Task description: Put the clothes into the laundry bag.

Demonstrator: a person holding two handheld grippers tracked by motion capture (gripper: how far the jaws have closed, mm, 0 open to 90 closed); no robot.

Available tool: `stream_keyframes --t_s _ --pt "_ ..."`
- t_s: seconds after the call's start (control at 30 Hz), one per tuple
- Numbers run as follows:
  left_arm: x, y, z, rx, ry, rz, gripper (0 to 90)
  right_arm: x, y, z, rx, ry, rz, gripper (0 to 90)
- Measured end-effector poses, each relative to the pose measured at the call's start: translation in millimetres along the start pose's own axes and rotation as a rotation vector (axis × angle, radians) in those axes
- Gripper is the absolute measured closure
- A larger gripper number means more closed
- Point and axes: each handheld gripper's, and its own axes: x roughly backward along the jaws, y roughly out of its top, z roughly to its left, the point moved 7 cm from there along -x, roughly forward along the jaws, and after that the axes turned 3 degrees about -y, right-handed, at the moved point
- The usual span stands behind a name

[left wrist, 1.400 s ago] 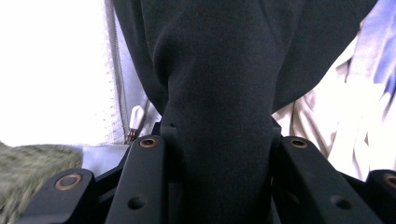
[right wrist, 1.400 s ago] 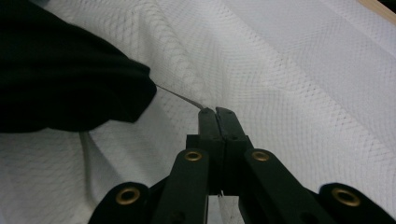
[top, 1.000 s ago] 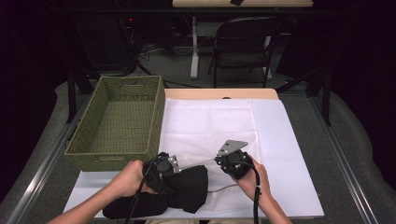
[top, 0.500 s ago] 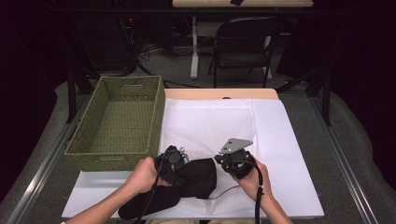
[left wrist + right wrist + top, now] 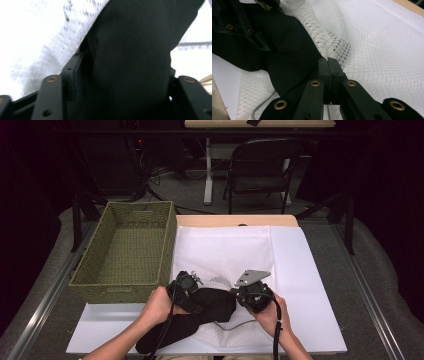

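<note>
The black cloth (image 5: 200, 312) lies on the white net bag (image 5: 227, 255) near the front of the worktop (image 5: 310, 270). It sits between the left tool (image 5: 192, 292) jaws, which have just been opening. The right tool (image 5: 239, 295) is pinched tight on the net. A green basket (image 5: 125, 250) stands beside.

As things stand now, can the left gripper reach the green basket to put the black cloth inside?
Probably yes. The left gripper sits just beside the green basket, near its front right corner, with the black cloth between its jaws. Nothing lies between them, but it would have to lift over the wall.
</note>
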Motion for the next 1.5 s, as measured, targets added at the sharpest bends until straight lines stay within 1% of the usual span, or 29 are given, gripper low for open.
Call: stream_keyframes --t_s 0.07,0.1,0.13,0.17,0.2,0.27,0.33,0.47,0.5,0.57,0.6,0.63,0.67,0.77,0.83,0.87,0.9,0.93,0.97,1.0,1.07,1.13,1.17,1.3,1.37,1.4,1.47,1.5 --pt "5.3 -4.3 -1.3 -0.011 0.017 -0.01 30.0 0.6 0.3 -1.2 0.001 -0.001 -0.006 90.0" --pt "7.7 -6.7 -2.0 -0.017 0.027 -0.014 24.9 0.0 0.1 -1.4 0.0 -0.003 -0.005 90.0" --pt "9.9 -9.0 -2.7 -0.023 0.035 -0.018 24.9 0.0 0.1 -1.4 0.0 -0.003 -0.005 90.0" --pt "11.2 -11.6 -4.4 -0.017 0.032 -0.024 21.6 -0.3 -0.2 -1.1 -0.001 -0.002 0.0 90.0" --pt "12.9 -14.2 -5.2 -0.027 0.032 -0.026 19.9 -0.4 -0.2 -1.0 0.0 -0.003 0.001 90.0" --pt "15.7 -19.5 -8.3 -0.031 0.029 -0.03 18.3 0.0 0.1 -1.1 0.0 -0.005 0.0 90.0" --pt "19.6 -23.9 -10.8 -0.048 0.038 -0.036 17.5 -0.1 0.1 -1.3 0.001 -0.007 -0.001 90.0" --pt "23.6 -32.3 -14.6 -0.056 0.039 -0.048 15.9 -1.2 -0.8 -1.6 0.0 -0.008 0.004 90.0" --pt "22.6 -35.0 -14.9 -0.052 0.035 -0.048 16.1 -1.2 -1.0 -1.6 0.001 -0.009 0.005 90.0" --pt "18.6 -39.2 -14.1 -0.038 0.041 -0.048 15.9 -1.4 -1.4 -1.7 0.003 -0.01 0.006 90.0" --pt "16.8 -40.2 -14.3 -0.041 0.037 -0.04 16.1 -1.5 -1.5 -1.8 0.001 -0.009 0.006 90.0" --pt "15.2 -40.0 -15.2 -0.037 0.033 -0.043 16.1 -2.0 -1.5 -2.1 0.002 -0.006 0.004 90.0" --pt "13.9 -39.1 -15.2 -0.042 0.03 -0.049 16.6 -2.2 -1.7 -2.2 0.0 -0.006 0.006 90.0" --pt "6.4 -38.4 -17.8 -0.061 0.011 -0.041 21.7 -2.0 -1.4 -2.2 0.001 -0.008 0.005 90.0" --pt "-0.1 -39.1 -18.8 -0.074 0.016 -0.031 26.2 -2.0 -1.4 -2.2 0.001 -0.009 0.005 90.0" --pt "-3.6 -39.2 -19.0 -0.066 0.02 -0.032 27.3 -2.2 -1.5 -2.1 -0.001 -0.007 0.005 90.0" --pt "-6.1 -39.4 -18.1 -0.083 0.029 -0.026 28.3 -2.5 -1.8 -2.0 -0.002 -0.007 0.007 90.0" --pt "-7.3 -39.2 -18.0 -0.081 0.027 -0.031 31.0 -2.6 -1.8 -1.8 -0.005 -0.006 0.007 90.0" --pt "-7.7 -38.8 -17.4 -0.075 0.029 -0.037 36.9 -2.6 -1.3 -1.9 -0.005 -0.006 0.003 90.0" --pt "-7.4 -38.8 -16.8 -0.079 0.033 -0.042 36.9 -2.6 -1.3 -1.9 -0.005 -0.006 0.003 90.0" --pt "-7.1 -39.2 -16.1 -0.071 0.029 -0.058 43.7 -2.7 -1.3 -1.8 -0.002 -0.005 0.003 90.0" --pt "-6.2 -39.3 -15.3 -0.077 0.032 -0.072 50.6 -2.6 -1.2 -1.6 -0.003 -0.006 0.004 90.0" --pt "-6.0 -39.1 -14.9 -0.081 0.042 -0.086 54.6 -2.5 -0.9 -1.5 -0.004 -0.007 0.002 90.0" --pt "-5.4 -38.5 -16.2 -0.093 0.054 -0.101 59.8 -1.3 0.3 0.0 -0.005 -0.004 -0.002 90.0" --pt "-4.4 -37.4 -16.5 -0.076 0.048 -0.116 61.0 -0.2 1.8 0.5 -0.001 -0.004 -0.01 90.0" --pt "-3.0 -36.7 -16.5 -0.068 0.045 -0.115 61.5 0.5 2.5 0.5 -0.002 -0.006 -0.014 90.0" --pt "3.5 -32.4 -19.3 -0.049 0.03 -0.134 62.2 2.4 4.0 0.1 -0.001 -0.005 -0.021 90.0" --pt "8.1 -29.2 -20.9 -0.05 0.041 -0.146 62.3 3.7 5.2 0.2 -0.004 -0.007 -0.029 90.0"
